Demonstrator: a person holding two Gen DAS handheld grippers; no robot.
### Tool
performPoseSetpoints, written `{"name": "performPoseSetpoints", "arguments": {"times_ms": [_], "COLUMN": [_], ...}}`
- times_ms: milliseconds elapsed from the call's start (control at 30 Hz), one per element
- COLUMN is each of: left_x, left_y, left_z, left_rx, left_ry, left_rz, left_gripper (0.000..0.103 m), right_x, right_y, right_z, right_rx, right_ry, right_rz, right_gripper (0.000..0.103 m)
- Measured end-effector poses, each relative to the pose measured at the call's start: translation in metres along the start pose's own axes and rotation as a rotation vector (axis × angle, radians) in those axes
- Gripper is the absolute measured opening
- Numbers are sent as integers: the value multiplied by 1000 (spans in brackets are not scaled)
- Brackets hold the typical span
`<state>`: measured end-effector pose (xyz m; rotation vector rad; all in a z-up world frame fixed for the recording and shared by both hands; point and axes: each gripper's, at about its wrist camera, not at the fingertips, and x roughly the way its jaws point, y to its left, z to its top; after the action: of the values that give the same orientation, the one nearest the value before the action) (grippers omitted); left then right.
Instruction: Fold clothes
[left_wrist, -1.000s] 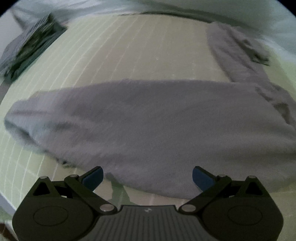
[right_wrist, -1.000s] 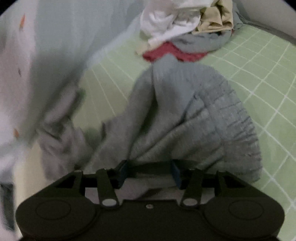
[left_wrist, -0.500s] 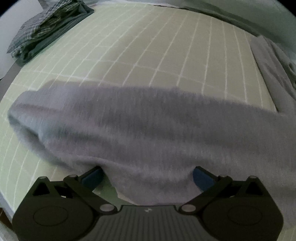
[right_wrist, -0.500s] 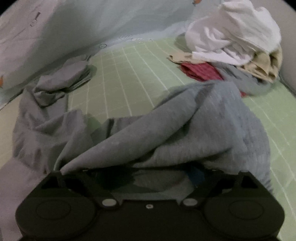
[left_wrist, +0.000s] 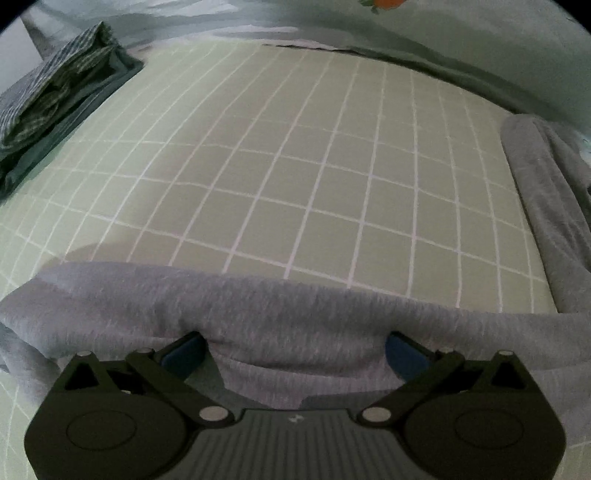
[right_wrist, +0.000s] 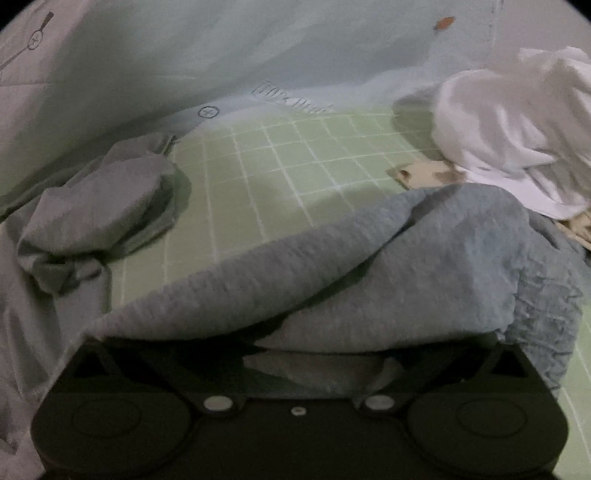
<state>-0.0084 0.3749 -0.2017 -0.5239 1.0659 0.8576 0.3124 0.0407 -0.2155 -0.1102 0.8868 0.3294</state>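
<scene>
Two hand-held grippers angled steeply down over grey garment (left_wrist: 295, 317), left (left_wrist: 295, 354) spread apart, right (right_wrist: 295, 354) opening, fabric between.

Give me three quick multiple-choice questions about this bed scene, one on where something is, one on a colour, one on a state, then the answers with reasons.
1. In the left wrist view, where does the folded striped garment lie?
A. upper left of the bed
B. between the fingers
C. lower right

2. What colour is the checked sheet?
A. red
B. pale green with white lines
C. black

3. How does the grey sweater sit at the left hand-held gripper?
A. cloth lies between wide-apart fingers
B. pinched tight by closed fingers
C. nowhere near it

Answers:
1 A, it sits at the far left edge.
2 B, the white grid shows on green.
3 A, the blue fingertips stand far apart with fabric between them.
</scene>
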Motion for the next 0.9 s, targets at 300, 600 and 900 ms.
{"name": "performPoseSetpoints", "arguments": {"times_ms": [300,600,900], "left_x": [-9,-16,-21], "left_y": [-1,12,16], "left_z": [-12,-25,-35], "left_rx": [-24,-17,-28], "left_ry": [-1,47,68], "left_rz": [0,2,5], "left_gripper": [103,103,103], "right_x": [-58,-84,-43], "right_y": [-5,12,39], "right_z": [13,22,22], "right_rx": [215,323,177], "right_ry": [-101,-267,-48], "right_rz": [84,124,154], "right_gripper": [103,103,67]}}
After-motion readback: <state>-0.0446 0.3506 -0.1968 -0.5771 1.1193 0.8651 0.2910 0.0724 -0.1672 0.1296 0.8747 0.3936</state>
